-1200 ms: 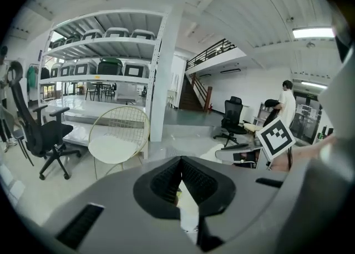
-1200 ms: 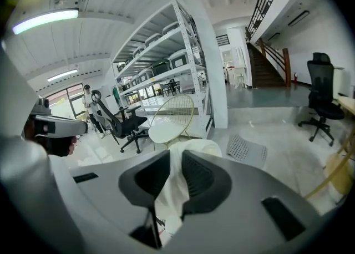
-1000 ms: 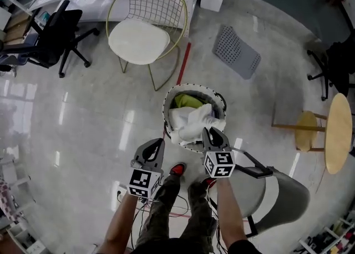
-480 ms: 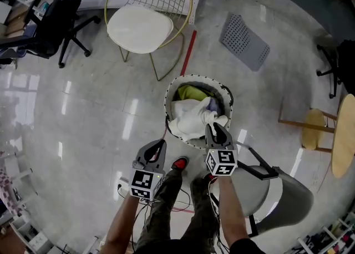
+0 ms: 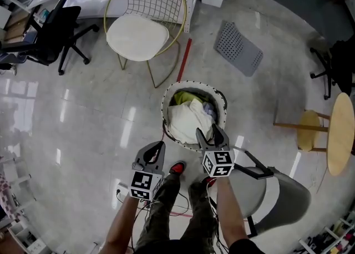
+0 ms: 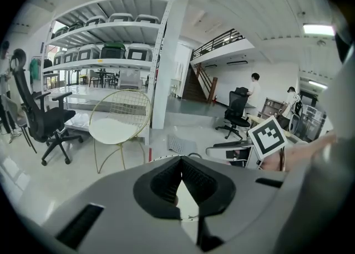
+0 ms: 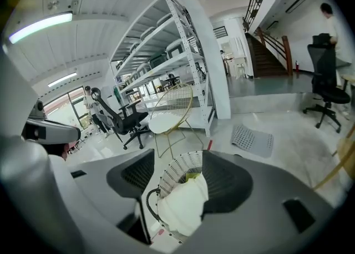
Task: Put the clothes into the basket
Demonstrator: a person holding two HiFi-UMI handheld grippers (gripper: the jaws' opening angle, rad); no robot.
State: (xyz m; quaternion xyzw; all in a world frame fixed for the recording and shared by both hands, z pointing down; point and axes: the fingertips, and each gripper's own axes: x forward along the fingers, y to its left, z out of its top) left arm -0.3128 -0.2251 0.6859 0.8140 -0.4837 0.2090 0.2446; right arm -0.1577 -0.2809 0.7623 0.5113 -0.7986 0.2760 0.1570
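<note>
A round white wire basket (image 5: 165, 103) stands on the floor in front of my feet. A white cloth (image 5: 187, 121) lies in it on top of a yellow-green garment (image 5: 185, 98). My right gripper (image 5: 208, 132) hangs over the basket's near rim. Its jaws have just been opening and stand open, with nothing pressed between them. In the right gripper view the white cloth (image 7: 183, 203) shows below the spread jaws (image 7: 178, 156), inside the basket (image 7: 176, 174). My left gripper (image 5: 157, 147) is shut and empty, left of the basket; the left gripper view (image 6: 180, 159) shows its tips together.
A gold wire chair with a white cushion (image 5: 138, 31) stands beyond the basket, and a black office chair (image 5: 52, 31) at far left. A grey perforated mat (image 5: 237, 49) lies at the back right. A grey chair (image 5: 274, 192) is close on my right, wooden stools (image 5: 308, 131) further right.
The right gripper held the white cloth up over the basket's near rim. It has let go, and the cloth has dropped and settled inside the basket. The left gripper stayed put.
</note>
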